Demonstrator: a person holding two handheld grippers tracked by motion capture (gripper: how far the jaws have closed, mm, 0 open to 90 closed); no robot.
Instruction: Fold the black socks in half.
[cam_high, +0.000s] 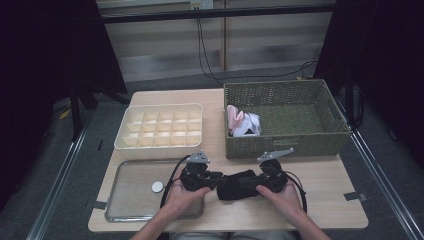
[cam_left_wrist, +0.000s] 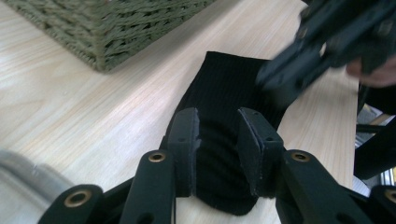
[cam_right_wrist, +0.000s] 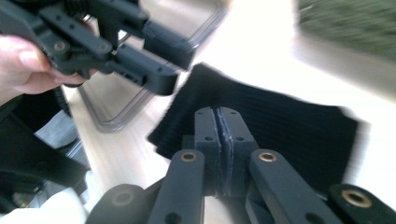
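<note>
A black ribbed sock (cam_high: 235, 185) lies flat on the wooden table near its front edge, between the two hand-held grippers. My left gripper (cam_high: 217, 179) comes in from the left. In the left gripper view its jaws (cam_left_wrist: 218, 126) clamp a bunched end of the sock (cam_left_wrist: 224, 93). My right gripper (cam_high: 252, 181) reaches in from the right, and in the right gripper view its pads (cam_right_wrist: 218, 116) meet, pressed together on the sock (cam_right_wrist: 289, 126). A hand holds each gripper.
A green wicker basket (cam_high: 285, 145) stands behind the grippers, with pink and white cloth (cam_high: 242, 122) inside. A cream box with several compartments (cam_high: 160, 127) sits at the back left. A metal tray (cam_high: 130, 200) at the front left holds a small white disc (cam_high: 157, 187).
</note>
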